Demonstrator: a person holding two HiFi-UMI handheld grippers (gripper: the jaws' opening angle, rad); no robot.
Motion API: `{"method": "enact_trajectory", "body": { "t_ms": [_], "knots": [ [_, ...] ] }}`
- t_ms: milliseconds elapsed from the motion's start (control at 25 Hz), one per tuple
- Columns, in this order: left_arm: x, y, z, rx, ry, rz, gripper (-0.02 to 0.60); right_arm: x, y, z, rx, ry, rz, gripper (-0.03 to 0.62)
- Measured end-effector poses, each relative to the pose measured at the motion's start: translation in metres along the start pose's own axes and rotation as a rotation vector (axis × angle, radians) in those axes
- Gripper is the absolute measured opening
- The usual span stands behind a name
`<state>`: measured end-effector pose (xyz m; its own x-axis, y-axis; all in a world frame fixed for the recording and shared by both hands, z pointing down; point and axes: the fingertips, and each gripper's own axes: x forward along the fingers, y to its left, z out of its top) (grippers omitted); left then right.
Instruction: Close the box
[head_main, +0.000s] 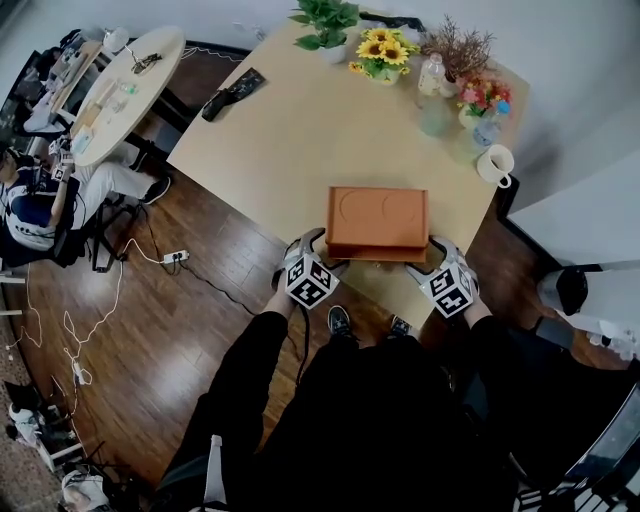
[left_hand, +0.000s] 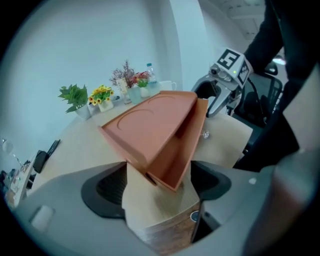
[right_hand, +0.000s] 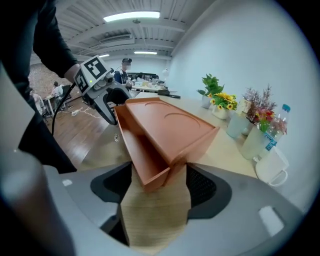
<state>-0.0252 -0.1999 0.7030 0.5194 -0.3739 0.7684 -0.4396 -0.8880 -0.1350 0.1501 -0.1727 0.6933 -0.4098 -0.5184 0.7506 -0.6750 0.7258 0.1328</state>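
Flanking box (head_main: 377, 215) at counter's (head_main: 290, 140) 6 o'clock edge, one claw per near corner, probably to seat lid evenly.
- Left claw (head_main: 314, 248): box's 7 o'clock corner, jaws wide, corner between pads, nothing gripped.
- Lid looks ajar over base, not yet pressed flush.
- Right claw (head_main: 437, 255): 5 o'clock corner, likewise wide, empty.

On table (head_main: 280, 140), at near edge: box (head_main: 377, 215), left gripper (head_main: 322, 250) at its left corner, right gripper (head_main: 432, 255) at right. Behind: plant (head_main: 325, 22), sunflowers (head_main: 385, 52), bottle (head_main: 432, 75); mug (head_main: 494, 164) rightmost.
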Motion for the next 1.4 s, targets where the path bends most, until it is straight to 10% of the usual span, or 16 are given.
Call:
{"method": "enact_trajectory", "body": {
  "t_ms": [160, 720, 1000, 1400],
  "knots": [
    [-0.003, 0.014, 0.005, -0.122, -0.040, 0.063, 0.268, -0.001, -0.014, 0.001, 0.073, -0.027, -0.084, 0.227],
    [-0.015, 0.009, 0.006, -0.267, -0.074, 0.149, 0.239, -0.008, -0.017, -0.001, 0.185, -0.022, -0.155, 0.193],
    [-0.127, 0.004, 0.084, -0.435, -0.391, 0.289, 0.239, -0.089, -0.041, 0.029, 0.402, -0.285, -0.213, 0.193],
    [-0.278, -0.078, 0.230, -0.245, -0.864, 0.352, 0.236, -0.264, 0.020, 0.183, 0.337, -0.804, -0.218, 0.170]
  ]
}}
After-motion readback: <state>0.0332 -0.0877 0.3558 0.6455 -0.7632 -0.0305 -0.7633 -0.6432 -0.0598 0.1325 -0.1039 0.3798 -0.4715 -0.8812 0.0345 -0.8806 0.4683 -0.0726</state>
